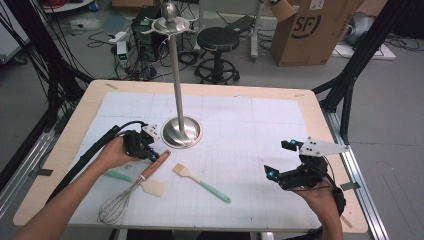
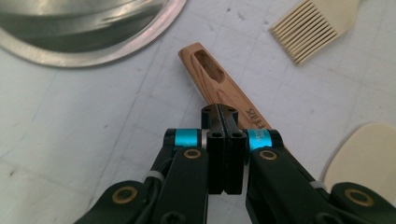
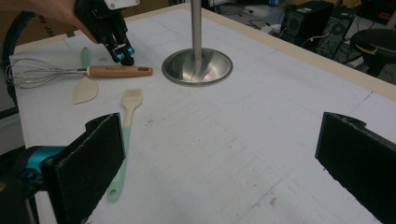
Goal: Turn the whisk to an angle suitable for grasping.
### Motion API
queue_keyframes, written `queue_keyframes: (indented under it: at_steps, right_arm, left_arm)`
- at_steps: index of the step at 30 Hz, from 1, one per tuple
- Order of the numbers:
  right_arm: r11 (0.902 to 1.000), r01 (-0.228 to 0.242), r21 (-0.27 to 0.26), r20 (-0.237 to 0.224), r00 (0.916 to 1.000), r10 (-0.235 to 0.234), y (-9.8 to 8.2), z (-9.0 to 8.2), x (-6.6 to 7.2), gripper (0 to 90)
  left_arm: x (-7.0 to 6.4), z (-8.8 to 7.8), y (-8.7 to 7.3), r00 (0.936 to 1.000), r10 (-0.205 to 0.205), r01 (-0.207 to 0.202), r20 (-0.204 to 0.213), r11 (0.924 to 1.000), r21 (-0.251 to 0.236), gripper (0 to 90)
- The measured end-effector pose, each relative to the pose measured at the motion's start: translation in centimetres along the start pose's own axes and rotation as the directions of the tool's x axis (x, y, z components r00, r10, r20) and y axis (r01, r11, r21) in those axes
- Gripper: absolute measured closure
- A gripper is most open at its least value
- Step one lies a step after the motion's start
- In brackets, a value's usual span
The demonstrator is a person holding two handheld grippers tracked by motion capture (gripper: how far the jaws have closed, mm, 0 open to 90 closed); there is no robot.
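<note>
A whisk with a wooden handle (image 1: pixel 156 165) (image 2: pixel 210 77) (image 3: pixel 119 71) lies on the white gridded mat (image 1: pixel 240 130), its wire head (image 1: pixel 115 207) toward the table's front edge. My left gripper (image 1: pixel 152 156) (image 2: pixel 219 109) (image 3: pixel 122 56) points down over that handle. Its jaws are pressed together with nothing between them, and the handle runs beneath the tips. My right gripper (image 1: pixel 279 159) (image 3: pixel 219 168) hovers at the mat's right side, jaws wide apart and empty.
A steel stand's round base (image 1: pixel 181 131) (image 2: pixel 93 42) (image 3: pixel 197 67) sits just beyond the whisk, and its pole (image 1: pixel 176 70) rises tall. A cream spatula (image 1: pixel 152 187) (image 2: pixel 364 154) (image 3: pixel 85 91) and a green-handled brush (image 1: pixel 200 182) (image 2: pixel 308 32) (image 3: pixel 126 121) lie nearby.
</note>
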State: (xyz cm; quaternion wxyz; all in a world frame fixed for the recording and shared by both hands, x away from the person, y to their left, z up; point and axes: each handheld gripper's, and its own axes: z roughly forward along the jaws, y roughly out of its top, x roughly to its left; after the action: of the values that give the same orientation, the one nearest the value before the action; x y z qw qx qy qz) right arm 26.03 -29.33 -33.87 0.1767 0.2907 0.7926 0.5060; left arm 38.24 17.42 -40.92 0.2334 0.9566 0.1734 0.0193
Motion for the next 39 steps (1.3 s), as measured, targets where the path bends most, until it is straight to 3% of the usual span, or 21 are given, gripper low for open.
queue_keyframes:
  at_steps: [5,10,19,23,27,29,32,36,39]
  right_arm:
    - [1.0,0.0,-0.008,0.001,1.0,0.0,0.0,-0.2,-0.1,0.0]
    - [0.9999,-0.003,-0.013,0.006,1.0,0.003,0.1,-0.4,-0.2,0.0]
    - [0.9999,0.003,-0.014,0.001,1.0,-0.003,0.1,-0.5,-0.1,0.0]
    - [0.9997,0.002,-0.024,0.011,0.9999,-0.002,0.2,-0.8,-0.1,0.0]
    - [0.9997,0.009,-0.022,0.014,0.9999,-0.009,0.4,-0.9,-0.1,0.0]
    - [0.9997,0.012,-0.022,0.015,0.9998,-0.011,0.5,-0.8,0.0,0.0]
    - [0.9995,0.018,-0.024,0.011,0.9998,-0.017,0.5,-0.8,0.1,0.0]
    - [0.9995,0.016,-0.028,0.015,0.9998,-0.015,0.4,-1.0,-0.1,0.0]
    - [0.9994,0.012,-0.033,0.021,0.9997,-0.012,0.4,-1.3,-0.1,0.0]
  left_arm:
    - [-0.1,0.1,0.0,1.0,0.003,-0.003,-0.002,0.9998,0.022,90.0]
    - [-0.4,-1.0,0.0,0.9998,0.002,-0.002,-0.02,0.9999,-0.01,89.7]
    - [-1.2,-4.2,-0.3,0.9983,-0.01,0.006,-0.057,0.9983,-0.058,81.8]
    - [-1.6,-5.7,-0.6,0.9947,-0.051,0.045,-0.09,0.9968,-0.067,76.5]
    - [-2.2,-7.1,-0.6,0.9939,-0.037,0.029,-0.104,0.9963,-0.081,72.1]
    - [-2.9,-8.4,-0.4,0.9955,-0.015,0.004,-0.093,0.9933,-0.115,71.9]
    - [-3.7,-9.3,-0.1,0.9906,-0.009,-0.008,-0.137,0.9925,-0.122,62.7]
    - [-4.4,-10.1,0.0,0.9909,0.015,-0.038,-0.134,0.985,-0.168,49.7]
    - [-4.7,-10.4,0.1,0.9897,0.038,-0.062,-0.138,0.9828,-0.174,37.1]
